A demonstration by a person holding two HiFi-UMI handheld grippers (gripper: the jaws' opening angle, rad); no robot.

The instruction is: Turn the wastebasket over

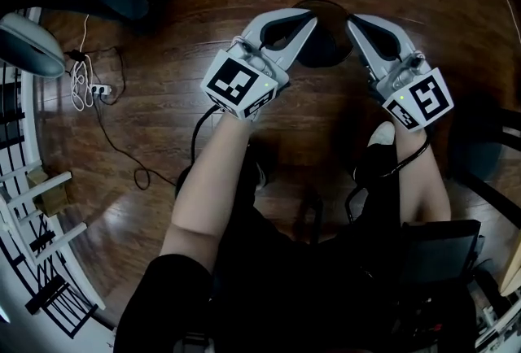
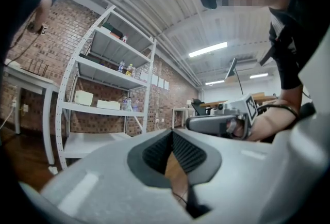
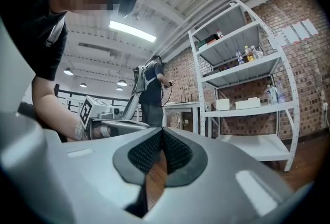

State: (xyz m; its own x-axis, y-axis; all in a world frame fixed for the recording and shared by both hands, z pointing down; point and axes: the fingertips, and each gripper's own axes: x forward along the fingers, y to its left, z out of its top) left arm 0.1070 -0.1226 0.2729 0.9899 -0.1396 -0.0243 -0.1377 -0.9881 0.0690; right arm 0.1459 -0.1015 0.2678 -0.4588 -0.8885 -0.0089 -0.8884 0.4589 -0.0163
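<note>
The wastebasket (image 1: 327, 46) is a dark round shape on the wooden floor, seen from above between and below my two grippers. Whether it stands upright or upside down I cannot tell. My left gripper (image 1: 308, 18) is held level over its left edge, jaws shut with nothing between them (image 2: 171, 132). My right gripper (image 1: 353, 21) is level over its right edge, also shut and empty (image 3: 162, 130). The two point toward each other with tips apart. Neither gripper view shows the basket; each shows the other gripper (image 2: 216, 124) (image 3: 111, 126).
A white cable and power strip (image 1: 88, 87) lie on the floor at left, beside a white rack (image 1: 32, 205). A tall white shelving unit (image 3: 247, 104) stands against the brick wall. Another person (image 3: 151, 91) stands far off by a table.
</note>
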